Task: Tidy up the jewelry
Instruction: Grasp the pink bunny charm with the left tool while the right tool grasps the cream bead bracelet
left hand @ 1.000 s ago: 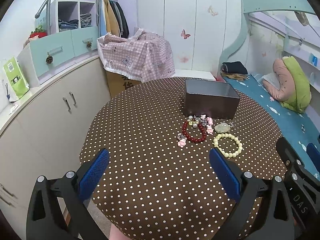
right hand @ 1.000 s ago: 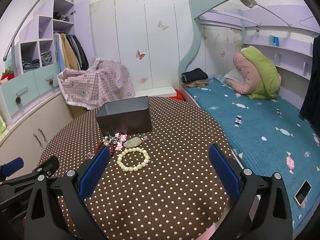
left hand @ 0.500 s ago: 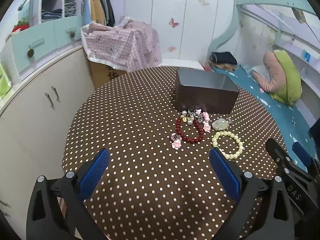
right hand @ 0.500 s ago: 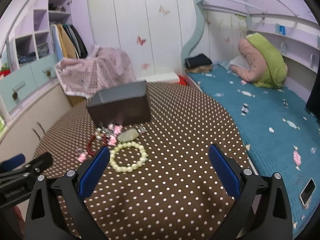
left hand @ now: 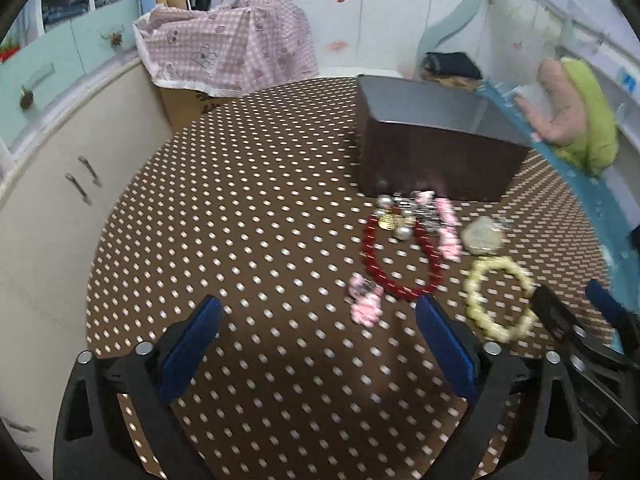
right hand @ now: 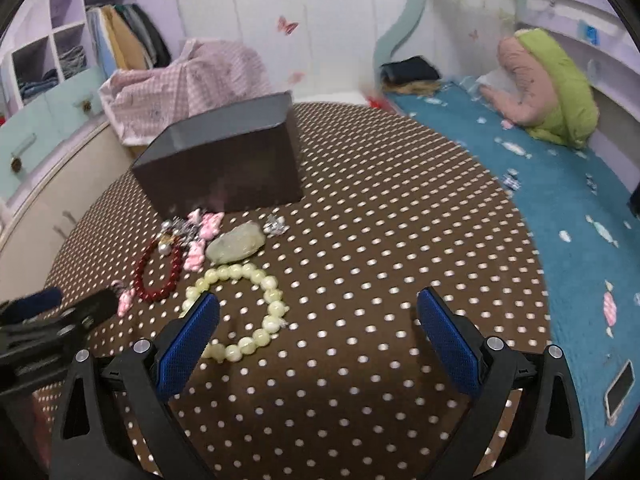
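A dark open box [left hand: 436, 152] stands on the brown dotted table [left hand: 248, 216]; the right wrist view shows it too [right hand: 224, 168]. In front of it lie a red bead bracelet [left hand: 400, 264], a cream bead bracelet [left hand: 498, 300], pink charms [left hand: 366, 304], a pale stone [left hand: 482, 236] and small pearl pieces [left hand: 400, 216]. My left gripper [left hand: 318, 344] is open and empty, just short of the red bracelet. My right gripper [right hand: 318, 340] is open and empty; its left finger overlaps the cream bracelet [right hand: 240, 312]. The red bracelet [right hand: 158, 276] and stone [right hand: 236, 246] lie beyond it.
A bed with blue cover [right hand: 560, 184] and a green-pink pillow [right hand: 548, 80] borders the table on the right. Cream cabinets [left hand: 52, 208] and a pink checked cloth [left hand: 228, 52] stand to the left and behind. A phone [right hand: 618, 390] lies on the bed.
Both grippers have moved forward and down toward the jewelry, which now looks larger and closer. Both stay open. Nothing on the table has moved.
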`<state>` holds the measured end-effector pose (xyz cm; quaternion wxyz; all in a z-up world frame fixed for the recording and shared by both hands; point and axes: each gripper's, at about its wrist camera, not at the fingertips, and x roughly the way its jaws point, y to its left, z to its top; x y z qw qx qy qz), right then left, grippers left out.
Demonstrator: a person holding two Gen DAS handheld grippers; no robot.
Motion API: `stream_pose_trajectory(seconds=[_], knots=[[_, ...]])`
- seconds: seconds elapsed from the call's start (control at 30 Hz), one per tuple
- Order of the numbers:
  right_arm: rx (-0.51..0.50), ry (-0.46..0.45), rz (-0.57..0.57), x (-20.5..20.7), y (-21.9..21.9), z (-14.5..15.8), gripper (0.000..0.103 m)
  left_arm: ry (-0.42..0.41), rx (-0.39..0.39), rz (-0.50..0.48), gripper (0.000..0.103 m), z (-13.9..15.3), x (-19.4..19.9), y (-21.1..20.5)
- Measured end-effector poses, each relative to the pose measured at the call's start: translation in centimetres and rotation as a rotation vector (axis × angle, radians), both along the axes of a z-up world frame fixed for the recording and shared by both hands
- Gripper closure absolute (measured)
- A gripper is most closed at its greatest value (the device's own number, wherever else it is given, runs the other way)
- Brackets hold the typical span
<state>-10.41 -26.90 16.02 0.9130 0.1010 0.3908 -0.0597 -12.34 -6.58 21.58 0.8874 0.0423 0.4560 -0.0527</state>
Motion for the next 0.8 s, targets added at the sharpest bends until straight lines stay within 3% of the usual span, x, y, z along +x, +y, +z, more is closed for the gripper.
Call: stream_pose_trajectory(seconds=[0.13, 0.2, 0.23, 0.27, 0.33, 0.4, 0.47, 0.53, 0.6, 0.8], knots=[[0.030, 0.026, 0.016, 0.7, -0.1, -0.6, 0.007, 0.050, 0.016, -0.016, 0.030, -1.2, 0.7, -0.2], [0.053, 0.038, 0.025, 1.0, -0.2, -0.8, 0.007, 0.037, 0.009, -0.020, 0.037, -1.4, 0.7, -0.4], [0.053, 0.037, 0.027, 1.0, -0.1, -0.8, 0.007, 0.033, -0.020, -0.039, 0.052, -1.3, 0.7, -0.4], [0.048, 0.037, 0.035, 1.2, -0.1, -0.8, 0.007, 0.023, -0.049, -0.050, 0.059, -1.2, 0.7, -0.2], [0.047, 0.034, 0.089, 1.5, 0.5, -0.6, 0.007, 0.005, -0.033, -0.051, 0.086, -1.1, 0.8, -0.1], [0.037, 0.042, 0.163, 1.8, 1.5, -0.8, 0.007, 0.006, -0.047, -0.065, 0.088, -1.1, 0.8, 0.4], [-0.001, 0.065, 0.198, 2.1, 2.5, -1.0, 0.007, 0.033, -0.127, -0.085, 0.088, -1.0, 1.0, 1.3], [-0.039, 0.075, 0.239, 2.2, 3.4, -1.0, 0.008, 0.048, -0.159, -0.084, 0.088, -1.0, 1.1, 2.0], [-0.087, 0.089, 0.257, 2.3, 4.0, -1.1, 0.008, 0.047, -0.151, -0.080, 0.088, -1.0, 1.1, 2.5], [-0.118, 0.091, 0.237, 3.0, 3.8, -0.8, 0.025, 0.056, -0.181, -0.103, 0.088, -0.7, 0.6, 3.4]])
